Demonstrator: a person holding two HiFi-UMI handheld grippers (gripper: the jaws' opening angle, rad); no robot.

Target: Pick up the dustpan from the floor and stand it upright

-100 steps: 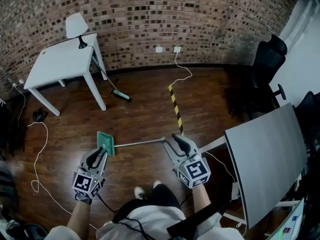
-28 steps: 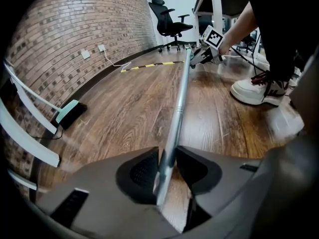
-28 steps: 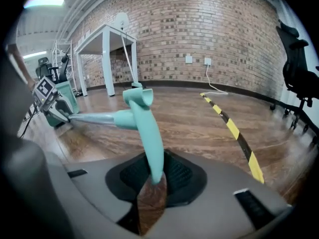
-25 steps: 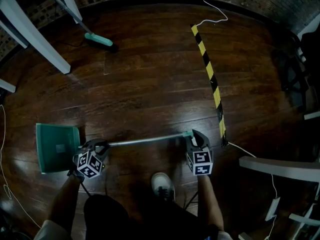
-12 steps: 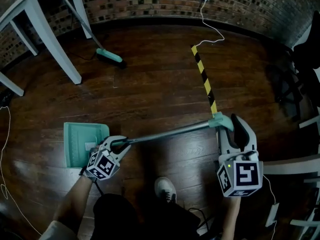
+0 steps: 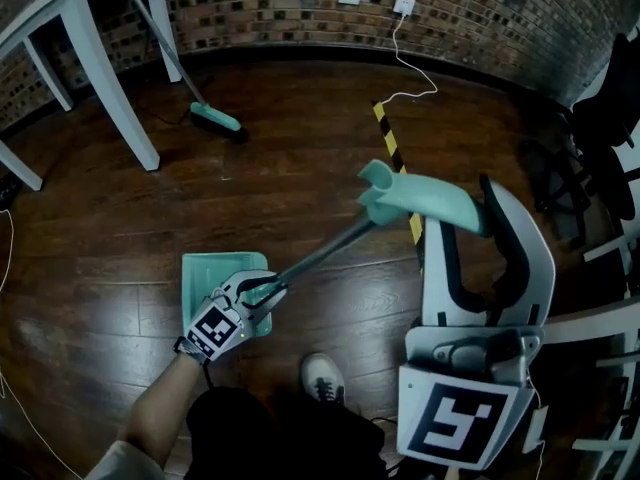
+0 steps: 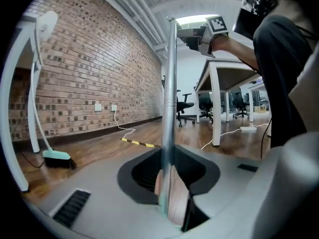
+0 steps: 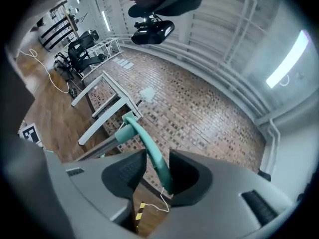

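Observation:
The green dustpan (image 6: 212, 270) rests on the wooden floor, and its metal pole (image 6: 320, 253) slants steeply up to the curved teal handle (image 6: 420, 200). My left gripper (image 6: 262, 286) is shut on the pole just above the pan; the pole (image 7: 171, 83) rises straight out of the left gripper (image 7: 168, 200) in its own view. My right gripper (image 6: 465, 213) is raised high and close to the head camera, shut on the teal handle. In the right gripper view the handle (image 8: 142, 141) runs out from between the jaws of the right gripper (image 8: 162, 180).
A green broom (image 6: 215, 118) leans by the white table legs (image 6: 130, 118) at the back left. Yellow-black tape (image 6: 385, 128) and a white cable (image 6: 415, 78) lie on the floor. My shoe (image 6: 322, 376) is just behind the pan. Desks and black chairs (image 6: 600, 118) stand at the right.
My right gripper has risen a long way with the handle, so the pole went from lying flat to a steep slant. My left gripper and the pan shifted right.

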